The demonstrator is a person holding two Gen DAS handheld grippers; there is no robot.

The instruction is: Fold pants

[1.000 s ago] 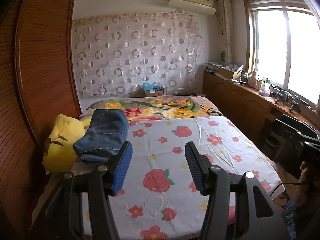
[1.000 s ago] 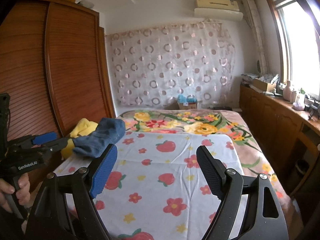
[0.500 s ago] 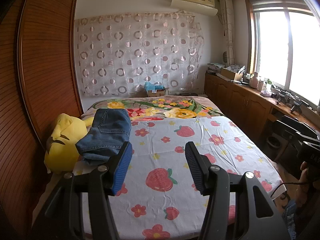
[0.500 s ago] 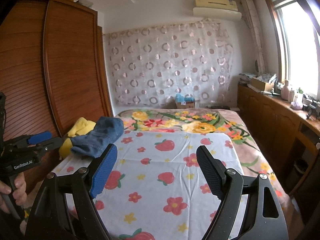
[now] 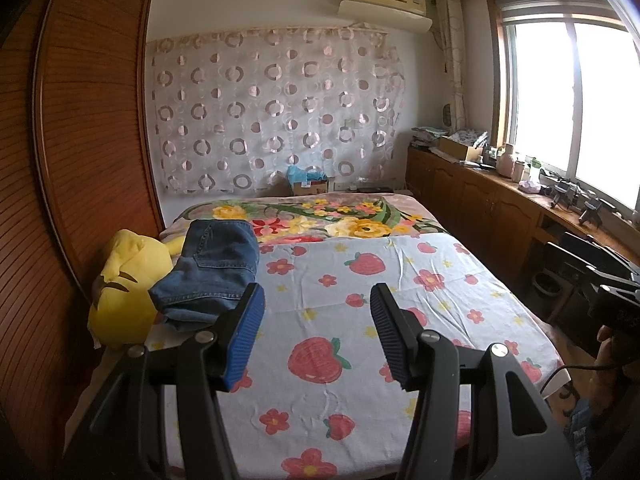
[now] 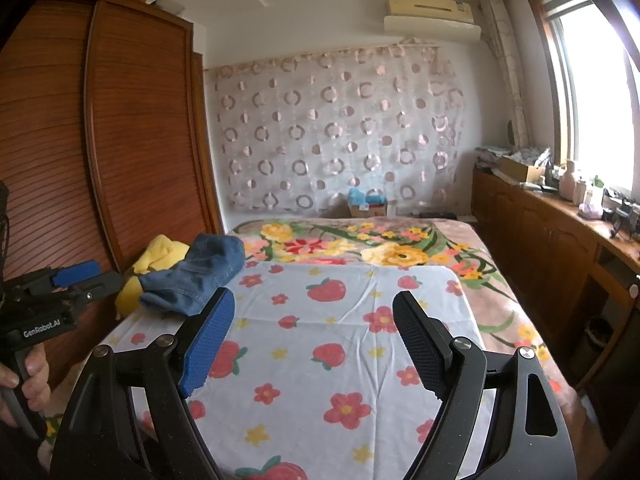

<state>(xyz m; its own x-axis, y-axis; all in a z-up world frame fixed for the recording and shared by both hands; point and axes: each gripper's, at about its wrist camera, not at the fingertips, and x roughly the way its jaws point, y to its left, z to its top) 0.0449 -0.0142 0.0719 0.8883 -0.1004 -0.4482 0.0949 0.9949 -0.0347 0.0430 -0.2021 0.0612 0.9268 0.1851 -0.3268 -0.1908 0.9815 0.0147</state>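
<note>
Folded blue jeans [image 5: 210,270] lie at the left side of the bed, resting partly on a yellow plush toy [image 5: 124,284]; the right wrist view shows the same jeans [image 6: 200,274] from farther right. My left gripper [image 5: 316,326] hovers over the strawberry-print sheet [image 5: 360,320], just right of the jeans, open with nothing between its pads. My right gripper [image 6: 312,340] hangs open and empty above the same sheet [image 6: 340,340]. The left gripper [image 6: 76,280] also shows at the left edge of the right wrist view, held by a hand [image 6: 28,376].
A wooden wardrobe [image 5: 80,160] lines the bed's left side. Along the right wall under the window runs a wooden cabinet [image 5: 500,208] with clutter on top. A floral blanket [image 5: 320,220] covers the bed's far end, with a cardboard box [image 5: 310,184] behind it.
Both views have shifted slightly, so the bed and jeans sit a little differently in frame. Neither gripper's jaws have changed and the jeans have not moved.
</note>
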